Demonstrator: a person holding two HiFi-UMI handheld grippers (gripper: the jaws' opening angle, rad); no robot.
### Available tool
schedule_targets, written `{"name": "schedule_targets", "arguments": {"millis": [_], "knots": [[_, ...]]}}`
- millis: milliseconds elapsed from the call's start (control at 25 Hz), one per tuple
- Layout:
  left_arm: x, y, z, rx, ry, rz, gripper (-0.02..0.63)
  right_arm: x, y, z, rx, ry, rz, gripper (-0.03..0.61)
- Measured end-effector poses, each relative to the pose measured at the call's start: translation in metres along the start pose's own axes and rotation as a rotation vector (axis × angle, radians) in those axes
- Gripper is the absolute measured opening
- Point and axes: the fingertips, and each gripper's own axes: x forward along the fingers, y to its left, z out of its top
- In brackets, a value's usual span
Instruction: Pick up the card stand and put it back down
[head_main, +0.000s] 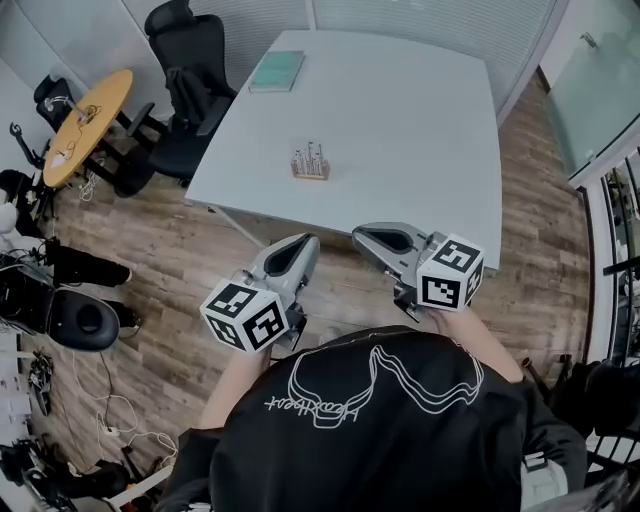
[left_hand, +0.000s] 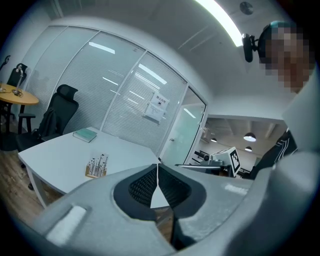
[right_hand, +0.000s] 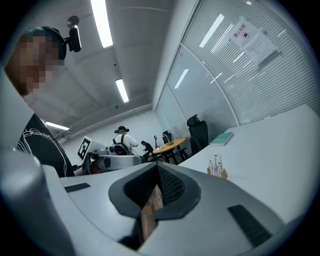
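On the table (head_main: 420, 110), card stand (head_main: 310, 162); nearer, left gripper (head_main: 308, 241) and right gripper (head_main: 360, 233), jaws together

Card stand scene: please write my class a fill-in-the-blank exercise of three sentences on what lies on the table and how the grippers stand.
1. Near the middle of the white table stands a wooden-based ____ with upright metal clips.
2. The only other thing on the table is a green ____, near its far edge.
3. The fingers of the left gripper and the right gripper are ____ (open or shut), with nothing between them.

Missing words: card stand; book; shut.
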Motion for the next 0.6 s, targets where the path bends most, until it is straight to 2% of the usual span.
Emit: {"name": "schedule_targets", "arguments": {"millis": [320,600], "knots": [[-0.009,0.07,0.005,-0.006,0.044,-0.048,0.018,0.06,-0.016,-0.008,0.029,0.001,-0.087,0.009],[-0.009,0.121,0.001,-0.046,0.066,-0.021,0.018,0.1,-0.029,-0.017,0.053,0.038,-0.092,0.009]]}}
